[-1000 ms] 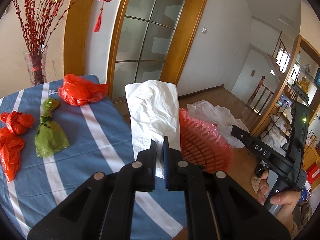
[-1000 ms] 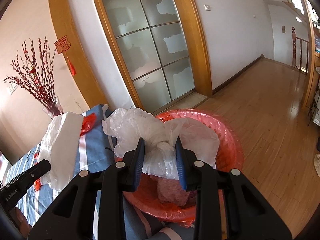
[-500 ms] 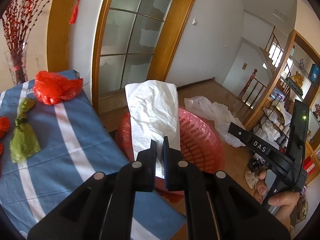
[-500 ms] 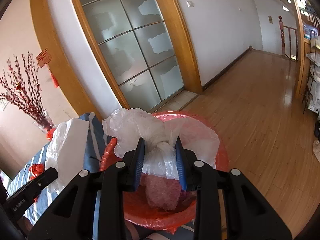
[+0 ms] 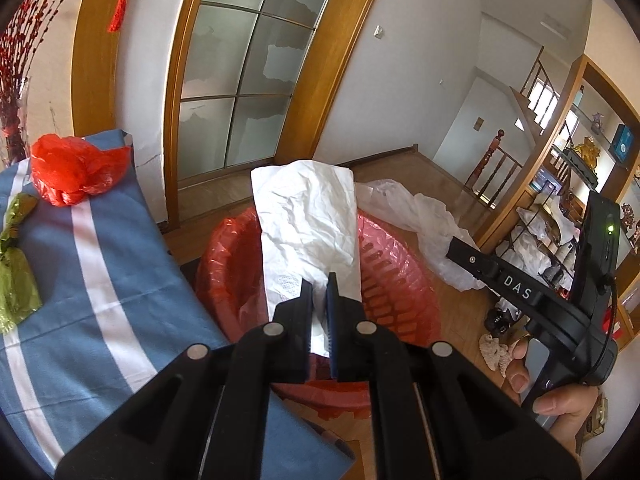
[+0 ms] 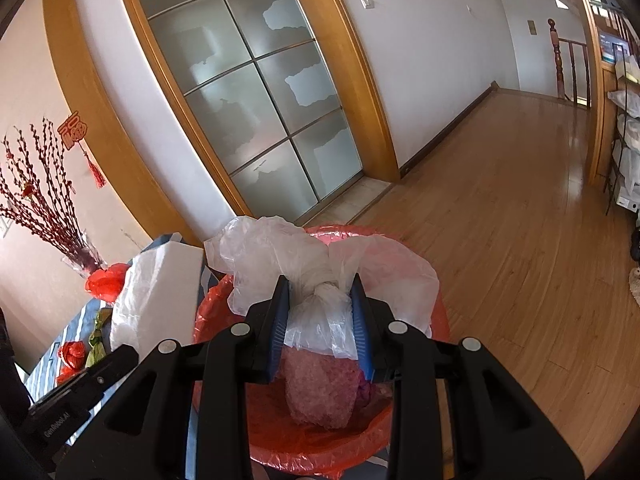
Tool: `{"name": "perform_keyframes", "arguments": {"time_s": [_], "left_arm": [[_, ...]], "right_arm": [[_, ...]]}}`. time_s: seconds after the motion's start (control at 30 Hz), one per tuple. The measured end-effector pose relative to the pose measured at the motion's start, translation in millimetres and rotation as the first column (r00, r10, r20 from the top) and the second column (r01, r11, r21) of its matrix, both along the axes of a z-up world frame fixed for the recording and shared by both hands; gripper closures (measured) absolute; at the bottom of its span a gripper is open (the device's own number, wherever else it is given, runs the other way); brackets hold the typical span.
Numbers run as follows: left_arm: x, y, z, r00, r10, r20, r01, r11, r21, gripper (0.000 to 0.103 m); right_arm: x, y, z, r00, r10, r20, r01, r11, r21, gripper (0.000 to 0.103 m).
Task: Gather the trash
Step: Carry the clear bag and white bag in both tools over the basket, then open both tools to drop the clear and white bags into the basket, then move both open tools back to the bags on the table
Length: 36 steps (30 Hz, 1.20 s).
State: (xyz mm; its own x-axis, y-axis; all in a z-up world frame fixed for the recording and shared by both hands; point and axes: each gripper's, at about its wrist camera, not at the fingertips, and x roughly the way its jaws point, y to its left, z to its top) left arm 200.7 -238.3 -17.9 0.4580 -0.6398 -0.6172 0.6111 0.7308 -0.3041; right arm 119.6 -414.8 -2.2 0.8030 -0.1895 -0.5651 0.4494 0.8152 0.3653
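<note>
A red mesh bin (image 5: 388,276) lined with a red bag stands on the floor beside the table. My left gripper (image 5: 319,300) is shut on a crumpled white paper bag (image 5: 308,220) and holds it over the bin's near rim. My right gripper (image 6: 322,312) is shut on the knot of a tied clear plastic bag (image 6: 320,272) and holds it over the bin's (image 6: 400,436) opening. That clear bag (image 5: 416,220) also shows past the bin in the left wrist view. A pinkish lump (image 6: 320,388) lies inside the bin.
The blue striped tablecloth (image 5: 100,280) carries a red plastic bag (image 5: 72,172) and a green tied bag (image 5: 16,272). More red bundles (image 6: 72,354) lie farther along it. A glass door (image 5: 240,80), a vase of red twigs (image 6: 44,208) and shelves (image 5: 560,220) ring the wooden floor (image 6: 520,220).
Both grippers have carried their bags off the table toward the bin. The bin now lies below both bags, and the table has slid to the left in the left wrist view.
</note>
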Motion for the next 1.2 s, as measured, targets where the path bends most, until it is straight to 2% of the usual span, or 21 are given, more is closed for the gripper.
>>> {"name": "perform_keyframes", "arguments": {"time_s": [0.1,0.17,0.27,0.57,0.83,1.07,1.2], "left_arm": [[5,-1,-6,1.0,0.014,-0.019,-0.014,1.0,0.001,0.089],[8,0,-11,0.999,0.025,-0.035,-0.024,1.0,0.008,0.076],[10,4,-16,0.998,0.043,-0.04,-0.042,0.999,0.024,0.071],[11,31,-19,0.994,0.107,-0.013,-0.105,0.992,0.069,0.063],[9,61,-13,0.986,0.165,0.022,-0.166,0.982,0.084,0.061],[9,101,-7,0.968,0.243,0.064,-0.249,0.963,0.106,0.057],[10,135,-1,0.949,0.307,0.076,-0.314,0.944,0.101,0.051]], "right_arm": [[2,-3,-4,1.0,0.007,-0.007,-0.007,1.0,0.011,0.07],[4,-5,-9,1.0,0.009,-0.017,-0.009,1.0,0.028,0.065],[4,-7,-12,1.0,0.009,-0.028,-0.008,0.999,0.036,0.059],[2,2,-10,0.999,0.0,-0.043,-0.002,0.999,-0.035,0.057],[6,24,1,0.998,0.051,-0.038,-0.055,0.994,-0.093,0.057],[15,51,11,0.991,0.131,-0.03,-0.134,0.985,-0.109,0.057],[24,76,17,0.981,0.194,-0.031,-0.196,0.971,-0.134,0.056]]}}
